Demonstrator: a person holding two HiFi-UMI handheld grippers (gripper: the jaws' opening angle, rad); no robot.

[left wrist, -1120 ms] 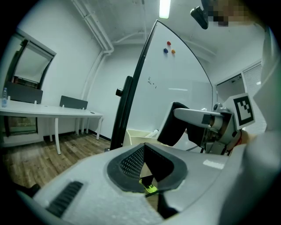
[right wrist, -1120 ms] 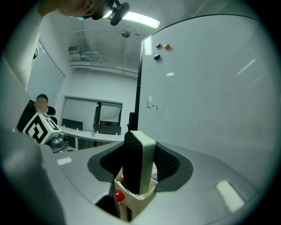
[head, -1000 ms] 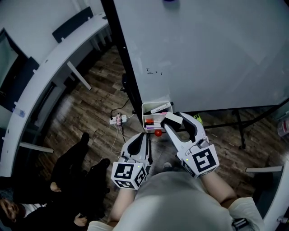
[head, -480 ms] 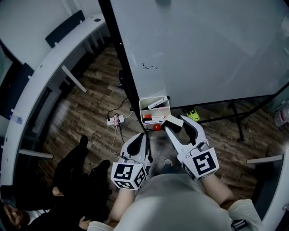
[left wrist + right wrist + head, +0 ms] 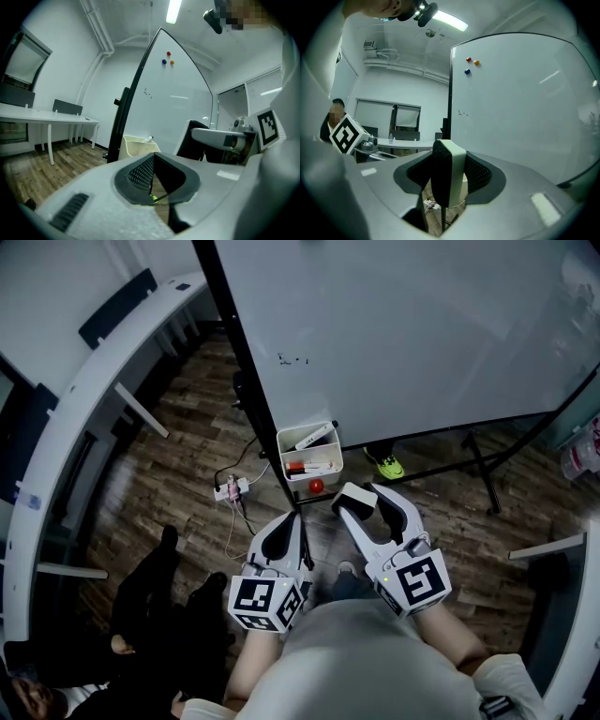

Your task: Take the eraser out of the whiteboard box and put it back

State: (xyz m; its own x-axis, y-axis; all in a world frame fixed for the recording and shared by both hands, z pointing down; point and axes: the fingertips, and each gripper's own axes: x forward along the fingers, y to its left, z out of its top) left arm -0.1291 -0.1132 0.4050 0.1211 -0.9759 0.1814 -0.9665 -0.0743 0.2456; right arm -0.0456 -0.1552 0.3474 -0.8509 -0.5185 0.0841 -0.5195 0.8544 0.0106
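The white whiteboard box (image 5: 281,450) hangs at the lower left corner of the whiteboard (image 5: 422,334), with markers (image 5: 314,438) in it and a red ball (image 5: 316,485) at its front. My right gripper (image 5: 366,501) is shut on the eraser (image 5: 352,500), a white and black block, held clear of the box on the near side. In the right gripper view the eraser (image 5: 449,173) stands upright between the pads. My left gripper (image 5: 286,532) is shut and empty, below the box. The left gripper view shows the box (image 5: 136,146) ahead and the eraser (image 5: 197,147) at right.
The whiteboard's black stand post (image 5: 239,352) and its legs (image 5: 473,460) reach across the wood floor. A power strip (image 5: 230,489) with cable lies left of the box. A curved white desk (image 5: 75,427) runs along the left. A person in dark clothes (image 5: 141,615) sits at lower left.
Both grippers have drawn back from the box. The eraser, first right at the box's front, is now held well clear of it in the right gripper.
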